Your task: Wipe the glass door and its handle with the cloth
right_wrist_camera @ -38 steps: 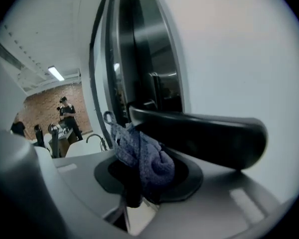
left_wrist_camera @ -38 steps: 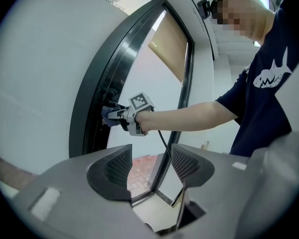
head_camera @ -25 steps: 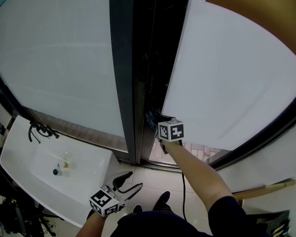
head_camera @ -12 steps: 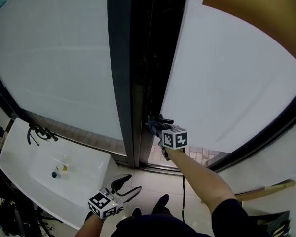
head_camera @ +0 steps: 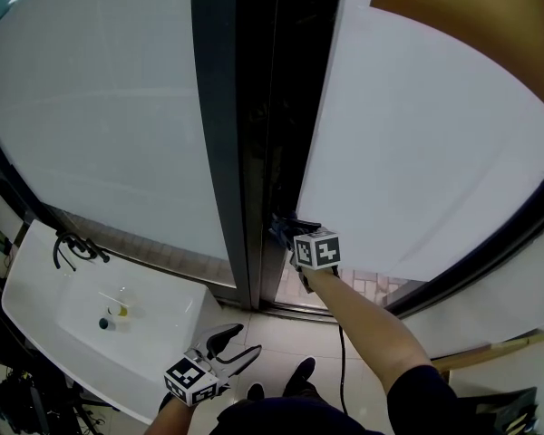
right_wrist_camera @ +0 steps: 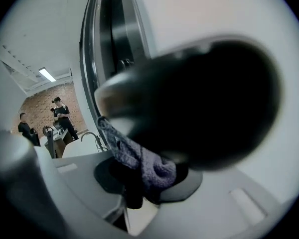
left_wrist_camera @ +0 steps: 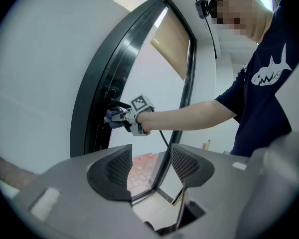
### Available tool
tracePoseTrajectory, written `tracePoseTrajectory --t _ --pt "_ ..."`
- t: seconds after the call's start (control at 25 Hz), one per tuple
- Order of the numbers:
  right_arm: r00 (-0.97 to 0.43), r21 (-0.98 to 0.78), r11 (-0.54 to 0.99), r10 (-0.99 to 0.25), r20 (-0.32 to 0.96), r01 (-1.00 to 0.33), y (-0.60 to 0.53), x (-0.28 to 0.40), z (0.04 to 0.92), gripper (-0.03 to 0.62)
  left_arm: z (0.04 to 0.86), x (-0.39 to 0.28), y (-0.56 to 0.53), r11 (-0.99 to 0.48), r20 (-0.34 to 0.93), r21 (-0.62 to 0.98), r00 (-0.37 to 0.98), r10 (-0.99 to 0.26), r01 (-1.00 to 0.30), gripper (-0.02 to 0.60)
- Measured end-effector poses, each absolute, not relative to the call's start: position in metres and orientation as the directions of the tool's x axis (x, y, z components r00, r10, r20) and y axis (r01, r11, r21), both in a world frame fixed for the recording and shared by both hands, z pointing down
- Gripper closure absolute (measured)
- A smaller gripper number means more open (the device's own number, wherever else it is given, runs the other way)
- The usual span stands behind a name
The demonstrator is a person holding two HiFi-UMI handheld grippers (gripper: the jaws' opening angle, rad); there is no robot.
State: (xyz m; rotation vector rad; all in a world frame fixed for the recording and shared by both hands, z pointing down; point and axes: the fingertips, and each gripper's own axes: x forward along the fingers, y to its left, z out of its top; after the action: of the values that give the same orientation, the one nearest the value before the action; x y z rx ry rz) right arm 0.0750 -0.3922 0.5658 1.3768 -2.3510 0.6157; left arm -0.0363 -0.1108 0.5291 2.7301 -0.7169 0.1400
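Observation:
The frosted glass door (head_camera: 435,152) stands in a dark frame (head_camera: 222,143). Its black handle (head_camera: 306,225) fills the right gripper view as a large dark blur (right_wrist_camera: 199,103). My right gripper (head_camera: 286,230) is up against that handle, shut on a blue-grey cloth (head_camera: 278,228). The cloth (right_wrist_camera: 139,158) bunches between the jaws and touches the underside of the handle. My left gripper (head_camera: 238,343) hangs low near the floor, open and holding nothing. From the left gripper view, the open left gripper (left_wrist_camera: 150,166) looks up at the right gripper (left_wrist_camera: 120,119) by the door edge.
A white sink (head_camera: 36,306) with a black faucet (head_camera: 72,243) sits at the lower left. Tiled floor (head_camera: 281,329) lies below the door. A cable (head_camera: 340,352) runs down from the right gripper. People stand far off (right_wrist_camera: 60,113) in the glass.
The right gripper with the cloth has shifted slightly down and sideways at the handle. The left gripper has sunk a little lower and stays open.

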Motion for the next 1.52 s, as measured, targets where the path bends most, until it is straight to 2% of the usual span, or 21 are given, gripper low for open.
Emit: tracePoseTrajectory --t 0.16,0.32,0.52,0.88,1.52 --pt "-0.426 -0.183 0.397 -0.703 0.569 -0.900 -0.379 0.095 0.600 0.470 0.530 -0.038 -0.111 -0.821 0.174 0.278 0.867 -0.467 -0.498 0.339" --pt "-0.474 -0.278 0.386 -0.654 0.590 -0.879 -0.362 0.088 0.633 0.470 0.531 -0.039 -0.112 -0.821 0.174 0.275 0.866 -0.470 -0.501 0.339" --pt "-0.539 -0.363 0.398 -0.640 0.547 -0.842 -0.369 0.057 0.632 0.470 0.535 -0.039 -0.112 -0.815 0.177 0.285 0.863 -0.472 -0.504 0.339" --pt "-0.536 -0.481 0.300 -0.687 0.490 -0.824 -0.399 0.050 0.631 0.468 0.541 -0.051 -0.115 -0.784 0.195 0.299 0.839 -0.508 -0.544 0.339" --pt "-0.537 -0.458 0.300 -0.617 0.576 -0.836 -0.403 0.046 0.672 0.465 0.550 -0.041 -0.123 -0.787 0.209 0.295 0.840 -0.501 -0.543 0.340"
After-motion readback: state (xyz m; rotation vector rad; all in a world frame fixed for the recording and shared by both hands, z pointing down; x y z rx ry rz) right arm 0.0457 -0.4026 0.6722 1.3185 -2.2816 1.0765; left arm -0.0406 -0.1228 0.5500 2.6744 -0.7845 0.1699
